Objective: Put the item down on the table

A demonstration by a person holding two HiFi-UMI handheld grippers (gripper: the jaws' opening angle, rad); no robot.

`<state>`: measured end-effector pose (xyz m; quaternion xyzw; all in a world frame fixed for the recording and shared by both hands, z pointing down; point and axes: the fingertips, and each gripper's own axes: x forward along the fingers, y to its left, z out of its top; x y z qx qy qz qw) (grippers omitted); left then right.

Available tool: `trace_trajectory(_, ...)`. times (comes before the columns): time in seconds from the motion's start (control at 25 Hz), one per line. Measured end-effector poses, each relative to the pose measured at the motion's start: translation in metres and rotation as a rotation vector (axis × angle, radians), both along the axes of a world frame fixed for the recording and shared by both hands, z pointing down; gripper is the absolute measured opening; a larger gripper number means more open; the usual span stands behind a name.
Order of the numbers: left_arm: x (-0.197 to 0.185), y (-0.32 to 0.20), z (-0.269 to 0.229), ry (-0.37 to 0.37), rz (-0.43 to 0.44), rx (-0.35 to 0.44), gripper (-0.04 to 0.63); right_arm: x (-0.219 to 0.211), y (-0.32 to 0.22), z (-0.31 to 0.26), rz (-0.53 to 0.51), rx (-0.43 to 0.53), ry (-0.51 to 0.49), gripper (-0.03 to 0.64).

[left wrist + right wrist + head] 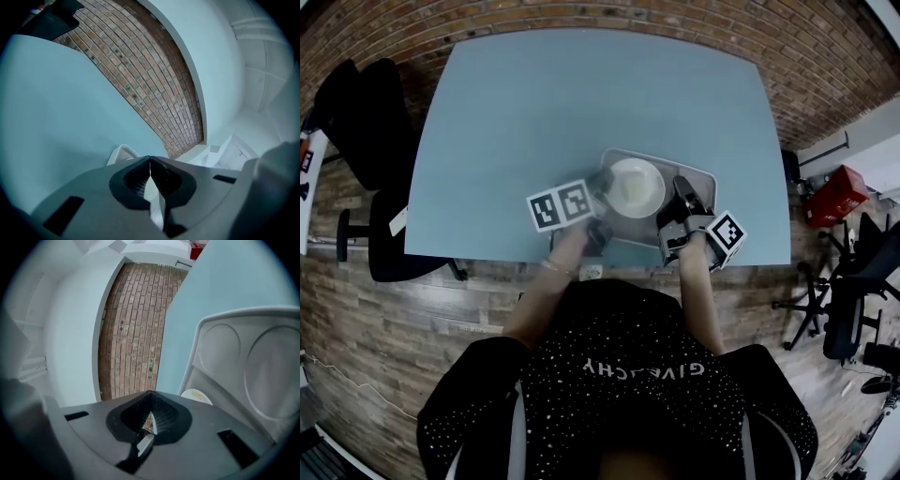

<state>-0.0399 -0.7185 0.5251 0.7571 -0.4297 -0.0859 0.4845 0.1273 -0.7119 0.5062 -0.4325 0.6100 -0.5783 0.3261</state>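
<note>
left tongs (602,178): pressed together, empty, at tray (701,175) left rim | right tongs (681,185): pressed together, empty, over its right side | white bowl (636,187): in tray

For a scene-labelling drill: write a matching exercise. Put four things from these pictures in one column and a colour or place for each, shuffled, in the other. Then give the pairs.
Things
1. table
2. bowl
3. tray
4. red container

Colour or place
A. off the table, at the head view's right
B. light blue
C. white, sitting in the tray
D. pale grey, at the table's near edge

Pairs: 1-B; 2-C; 3-D; 4-A
</note>
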Motion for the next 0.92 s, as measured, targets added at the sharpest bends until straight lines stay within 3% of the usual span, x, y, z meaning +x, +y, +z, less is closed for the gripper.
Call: trace_trajectory(0.92,0.0021,0.0008,-0.0079,0.007,-0.011,0.002,0.012,0.0021,0.0009,0.0003,-0.039,0.001,0.004,0.012)
